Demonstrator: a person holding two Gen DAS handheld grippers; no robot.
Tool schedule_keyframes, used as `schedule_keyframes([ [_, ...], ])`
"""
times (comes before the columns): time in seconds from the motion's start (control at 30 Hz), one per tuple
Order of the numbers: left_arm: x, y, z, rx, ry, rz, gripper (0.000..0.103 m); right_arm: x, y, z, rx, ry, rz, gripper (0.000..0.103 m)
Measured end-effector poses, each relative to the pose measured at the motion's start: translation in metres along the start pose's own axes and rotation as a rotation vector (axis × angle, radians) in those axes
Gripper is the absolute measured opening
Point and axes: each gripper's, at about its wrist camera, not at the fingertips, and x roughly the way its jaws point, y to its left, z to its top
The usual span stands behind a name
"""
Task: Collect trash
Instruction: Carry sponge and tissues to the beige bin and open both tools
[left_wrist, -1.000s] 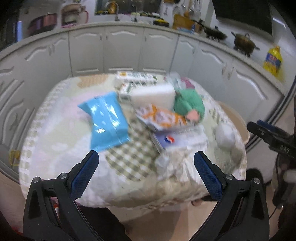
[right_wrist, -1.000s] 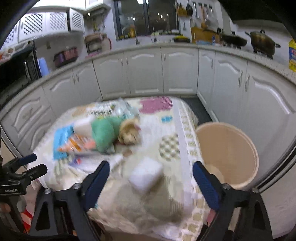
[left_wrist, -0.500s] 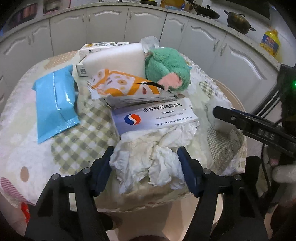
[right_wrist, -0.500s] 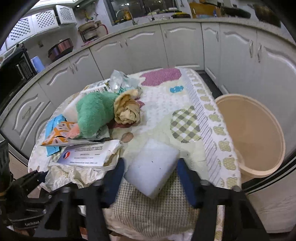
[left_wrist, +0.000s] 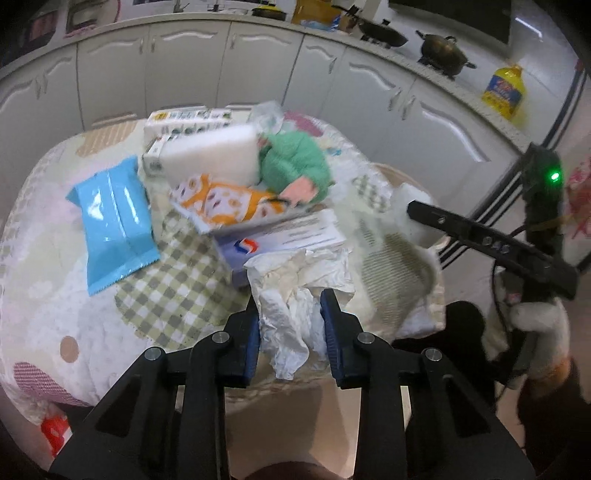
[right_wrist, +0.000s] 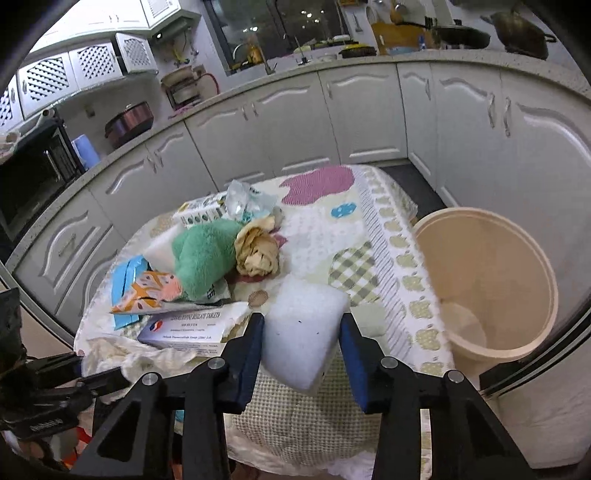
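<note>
Crumpled tissue (left_wrist: 291, 317) in left fingers (left_wrist: 251, 332), white sponge (right_wrist: 301, 332) in right fingers (right_wrist: 249, 354), beige bin (right_wrist: 491, 280) empty

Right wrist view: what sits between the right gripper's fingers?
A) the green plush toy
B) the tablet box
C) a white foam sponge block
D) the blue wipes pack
C: the right gripper has its blue pads on either side of the white foam sponge block at the table's near edge, beside the beige bin; its jaws have just been closing on it.
</note>
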Motion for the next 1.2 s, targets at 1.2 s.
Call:
schedule_keyframes([
  [1.2,0.179,-0.174,0.155,0.093,0.029,-0.104,0.039,0.029,-0.187,0.011,0.301,-0.001,-0.268,0.046],
])
